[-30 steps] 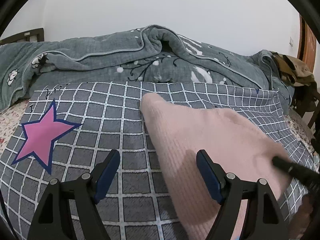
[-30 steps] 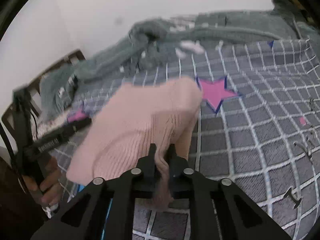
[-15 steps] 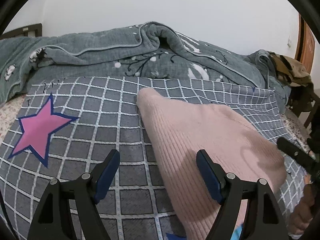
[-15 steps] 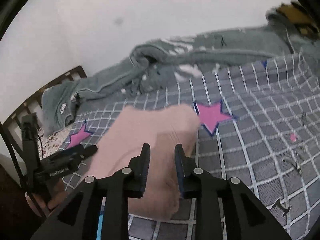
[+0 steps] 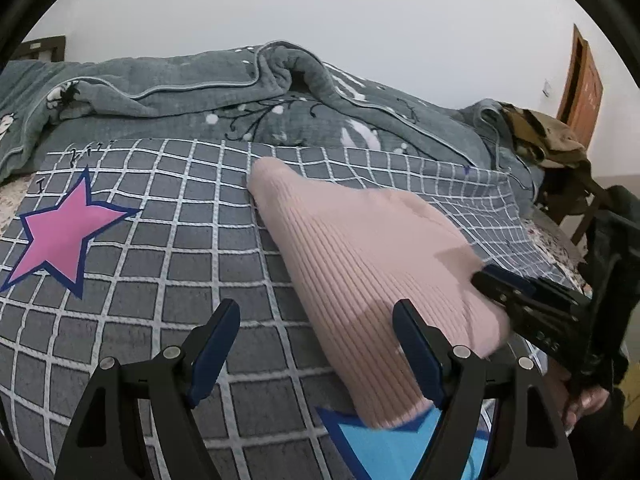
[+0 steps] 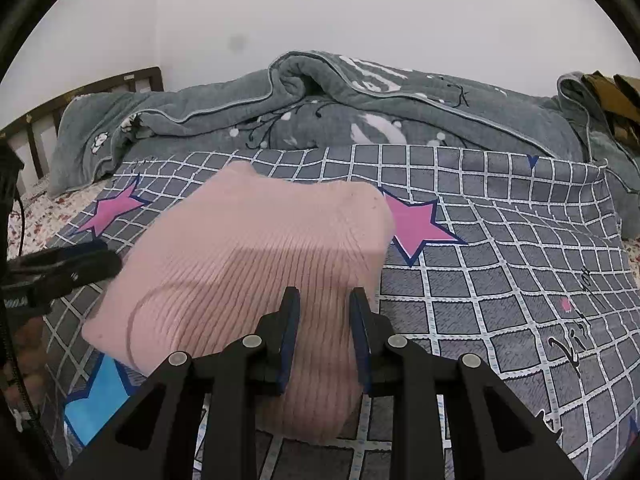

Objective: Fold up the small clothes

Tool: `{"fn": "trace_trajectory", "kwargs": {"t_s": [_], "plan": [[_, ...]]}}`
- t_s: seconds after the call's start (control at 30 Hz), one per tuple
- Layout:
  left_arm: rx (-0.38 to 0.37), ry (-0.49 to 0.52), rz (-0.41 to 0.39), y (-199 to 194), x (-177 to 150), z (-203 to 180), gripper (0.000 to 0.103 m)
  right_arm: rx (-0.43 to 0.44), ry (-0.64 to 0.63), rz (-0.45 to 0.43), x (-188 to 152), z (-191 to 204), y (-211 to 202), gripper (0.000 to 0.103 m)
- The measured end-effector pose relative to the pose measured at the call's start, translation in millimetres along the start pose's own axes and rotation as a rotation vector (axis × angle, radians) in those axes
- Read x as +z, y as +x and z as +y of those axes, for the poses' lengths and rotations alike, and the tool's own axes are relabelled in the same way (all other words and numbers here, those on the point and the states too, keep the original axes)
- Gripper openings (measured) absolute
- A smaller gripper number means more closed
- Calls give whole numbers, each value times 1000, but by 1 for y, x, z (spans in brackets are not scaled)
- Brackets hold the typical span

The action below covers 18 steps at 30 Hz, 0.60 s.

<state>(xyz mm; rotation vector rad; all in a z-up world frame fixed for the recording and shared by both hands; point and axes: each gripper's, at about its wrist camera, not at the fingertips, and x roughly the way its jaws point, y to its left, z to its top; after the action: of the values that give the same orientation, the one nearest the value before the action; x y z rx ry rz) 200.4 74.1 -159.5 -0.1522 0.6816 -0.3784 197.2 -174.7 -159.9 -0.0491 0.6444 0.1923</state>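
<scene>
A folded pink ribbed knit garment lies flat on the grey checked bedspread; it also shows in the right wrist view. My left gripper is open and empty, its right finger over the garment's near left edge. My right gripper is open, jaws a little apart above the garment's near right corner, holding nothing. The right gripper shows at the garment's right edge in the left wrist view. The left gripper shows at the garment's left side in the right wrist view.
A rumpled grey-green quilt lies along the far side by the white wall. Pink stars and a blue star are printed on the bedspread. A wooden headboard is at the left, a chair with clothes at the right.
My right gripper has let go of the pink garment and opened. The garment has dropped flat onto the bedspread. The left gripper has stayed open.
</scene>
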Motion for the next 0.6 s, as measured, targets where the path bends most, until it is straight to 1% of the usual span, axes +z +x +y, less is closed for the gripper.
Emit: {"fn": "trace_trajectory", "kwargs": {"t_s": [0.13,0.2,0.27,0.33,0.4,0.43,0.5,0.6], "plan": [[35,71,13,2,-9,-16,78,-29,-32,2,-4,5,3,25],[63,89,31,5,-12,-20,79,-11,-9,-3,-4,3,-1,25],[71,85,33,4,-14,-20,79,21,24,-10,-3,0,-7,26],[60,71,29,0,-13,-17,78,60,49,-36,-1,-2,-17,26],[37,48,15,-4,-13,-15,78,94,49,-60,-1,1,-24,31],[20,41,11,-6,-12,-15,78,116,39,-70,-2,4,-27,32],[1,53,9,-8,-12,-19,78,136,14,-78,-3,10,-31,33],[-9,110,13,-8,-17,-30,78,127,-19,-68,-4,15,-31,33]]}}
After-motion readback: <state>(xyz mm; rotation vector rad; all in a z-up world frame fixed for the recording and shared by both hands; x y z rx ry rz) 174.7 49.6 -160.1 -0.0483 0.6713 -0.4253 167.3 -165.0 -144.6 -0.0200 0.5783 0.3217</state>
